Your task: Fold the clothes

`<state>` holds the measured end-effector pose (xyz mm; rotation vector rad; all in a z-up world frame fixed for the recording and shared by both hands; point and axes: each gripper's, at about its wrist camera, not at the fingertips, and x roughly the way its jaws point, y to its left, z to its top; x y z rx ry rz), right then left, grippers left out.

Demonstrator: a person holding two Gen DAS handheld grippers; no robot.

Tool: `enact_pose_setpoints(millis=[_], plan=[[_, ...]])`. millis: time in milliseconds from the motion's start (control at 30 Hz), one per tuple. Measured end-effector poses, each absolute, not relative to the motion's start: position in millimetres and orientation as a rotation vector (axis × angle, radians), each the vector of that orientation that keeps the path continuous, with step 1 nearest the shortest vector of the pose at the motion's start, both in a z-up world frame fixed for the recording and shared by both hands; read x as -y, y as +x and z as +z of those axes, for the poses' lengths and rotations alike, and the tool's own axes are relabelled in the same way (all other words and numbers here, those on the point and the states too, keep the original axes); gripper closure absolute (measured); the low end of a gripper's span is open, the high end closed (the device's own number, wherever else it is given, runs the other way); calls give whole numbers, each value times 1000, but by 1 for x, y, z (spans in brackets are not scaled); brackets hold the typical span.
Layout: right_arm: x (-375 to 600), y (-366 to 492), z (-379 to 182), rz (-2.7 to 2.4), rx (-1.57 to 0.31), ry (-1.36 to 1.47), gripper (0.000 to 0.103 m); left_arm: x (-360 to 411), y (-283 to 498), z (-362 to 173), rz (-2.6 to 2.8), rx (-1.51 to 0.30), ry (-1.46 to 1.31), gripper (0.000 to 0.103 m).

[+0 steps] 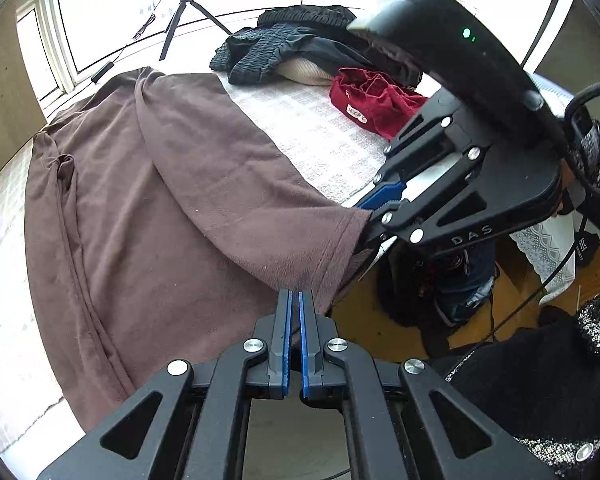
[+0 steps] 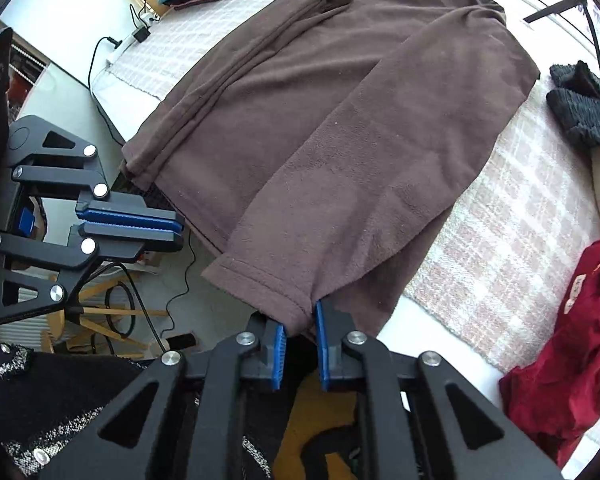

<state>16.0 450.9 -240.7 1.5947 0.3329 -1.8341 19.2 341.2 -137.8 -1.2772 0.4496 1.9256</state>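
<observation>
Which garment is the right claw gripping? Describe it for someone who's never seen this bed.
On the bed's checked cover, it is the big brown garment spread flat in the middle. The right claw pinches a corner of its stitched hem at the near edge. Unlike the crumpled red garment and the heaped black clothes beside it, it is laid out smooth.

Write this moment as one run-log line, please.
right gripper: shut on brown sleeve | left gripper: shut, empty
</observation>
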Motion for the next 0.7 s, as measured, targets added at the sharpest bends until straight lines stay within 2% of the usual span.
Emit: enact_pose_setpoints(millis=[167,233,333,400,500,633,667,700], plan=[[-447,13,-237,-1861,-556,1590,90,-338,6,-173,1853,-248,-1392,99],[-445,11,-237,-1858,-585,1588,91,-333,1,-186,1830,-117,-1430,90],[-443,10,-236,-1858,-607,1578,91,-329,-1,-188,1833,10,-1424,90],[-443,10,-235,-1857,-623,1575,91,-333,5,-181,1839,-18,-1385,88],[-443,8,-231,-1856,-613,1582,91,-339,17,-174,1842,-79,-1346,73],[-444,1,-221,-1870,-551,1584,91,-346,17,-183,1837,-78,-1376,74],[-443,2,-221,-1869,-551,1582,91,-347,15,-184,1856,-84,-1385,76],[-443,3,-221,-1867,-551,1581,91,-346,12,-183,1880,-86,-1390,85]])
